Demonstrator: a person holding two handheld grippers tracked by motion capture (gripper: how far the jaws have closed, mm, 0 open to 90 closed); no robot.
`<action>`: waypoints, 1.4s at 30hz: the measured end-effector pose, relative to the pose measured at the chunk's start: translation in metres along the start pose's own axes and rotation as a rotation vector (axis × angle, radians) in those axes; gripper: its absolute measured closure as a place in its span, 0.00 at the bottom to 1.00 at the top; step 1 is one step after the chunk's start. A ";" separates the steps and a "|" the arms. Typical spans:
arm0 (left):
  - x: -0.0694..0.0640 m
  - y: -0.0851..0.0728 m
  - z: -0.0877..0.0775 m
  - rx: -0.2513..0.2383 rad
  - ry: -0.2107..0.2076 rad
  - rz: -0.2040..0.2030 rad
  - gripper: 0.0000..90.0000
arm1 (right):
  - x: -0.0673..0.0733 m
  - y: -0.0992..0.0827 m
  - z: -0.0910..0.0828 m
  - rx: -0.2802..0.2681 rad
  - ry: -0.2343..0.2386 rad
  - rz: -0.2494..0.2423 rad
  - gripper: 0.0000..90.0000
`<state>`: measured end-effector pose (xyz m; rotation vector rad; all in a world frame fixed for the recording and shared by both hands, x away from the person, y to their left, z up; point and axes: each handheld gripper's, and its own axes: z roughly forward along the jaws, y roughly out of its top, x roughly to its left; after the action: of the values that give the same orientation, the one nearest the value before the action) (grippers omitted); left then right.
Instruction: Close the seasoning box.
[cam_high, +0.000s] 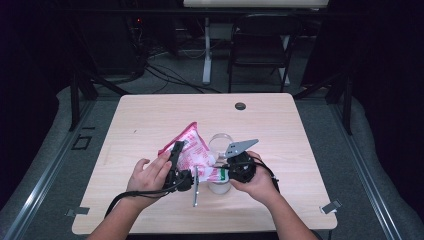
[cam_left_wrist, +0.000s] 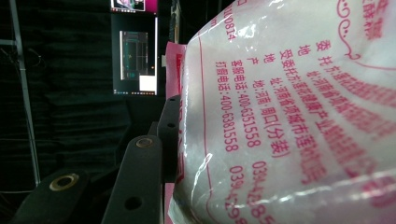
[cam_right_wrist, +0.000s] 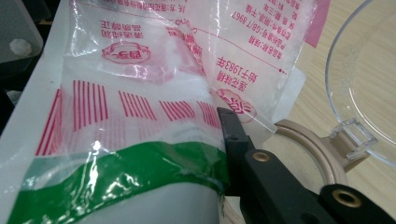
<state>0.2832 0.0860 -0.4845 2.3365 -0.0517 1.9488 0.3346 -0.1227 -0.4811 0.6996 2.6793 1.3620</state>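
The left tool (cam_high: 176, 159) grips the upper part of the bag (cam_high: 192, 146), its jaws closed on the plastic. The right tool (cam_high: 235, 169) pinches the bag's lower corner, jaws fully closed on the film. The bag hangs tilted between the two tools, its low end beside the open jar (cam_high: 220, 150) just ahead of the right tool. To pour well, I judge the right tool should hold the corner over the jar's mouth while the left lifts slowly, so the powder slides without spilling. Count: two tools, one bag, one jar, one table (cam_high: 150, 115).
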 end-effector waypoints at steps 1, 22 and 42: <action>0.000 0.000 0.000 -0.002 0.000 -0.002 0.72 | 0.000 0.000 0.000 0.001 0.000 0.000 1.00; 0.000 0.002 -0.002 -0.012 0.023 0.005 0.72 | -0.002 -0.002 0.002 0.010 -0.002 0.003 1.00; 0.001 0.002 -0.003 -0.022 0.028 0.002 0.72 | -0.003 -0.002 0.002 0.013 -0.005 0.001 1.00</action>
<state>0.2799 0.0840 -0.4833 2.2955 -0.0725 1.9715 0.3366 -0.1233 -0.4841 0.7050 2.6868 1.3430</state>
